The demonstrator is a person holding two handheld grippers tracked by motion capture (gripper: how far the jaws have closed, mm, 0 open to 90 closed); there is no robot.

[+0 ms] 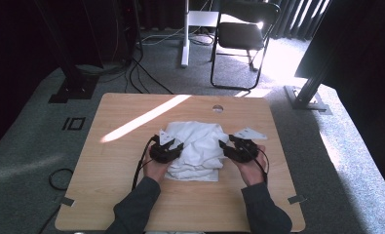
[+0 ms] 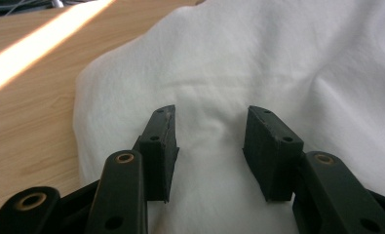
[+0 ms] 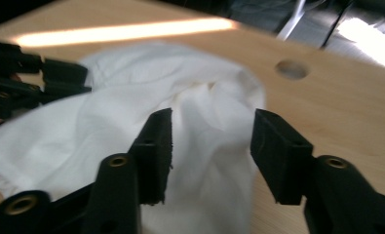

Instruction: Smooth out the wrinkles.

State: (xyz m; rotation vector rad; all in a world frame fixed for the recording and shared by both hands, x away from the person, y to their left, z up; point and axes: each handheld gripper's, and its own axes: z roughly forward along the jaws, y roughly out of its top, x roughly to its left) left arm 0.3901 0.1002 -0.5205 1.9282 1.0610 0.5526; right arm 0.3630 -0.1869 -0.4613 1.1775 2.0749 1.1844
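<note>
Left gripper [image 1: 179, 145] and right gripper [image 1: 222, 144] face each other, jaws parted.

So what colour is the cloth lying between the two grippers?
Plain white, no pattern: the cloth shows best in the left gripper view.

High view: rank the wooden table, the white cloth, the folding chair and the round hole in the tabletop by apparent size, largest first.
1. wooden table
2. white cloth and folding chair: look alike in size; the chair stands farther from the camera, so their order is unsure.
3. round hole, by far the smallest.

Overhead forward-down, two close tool-mounted views
</note>
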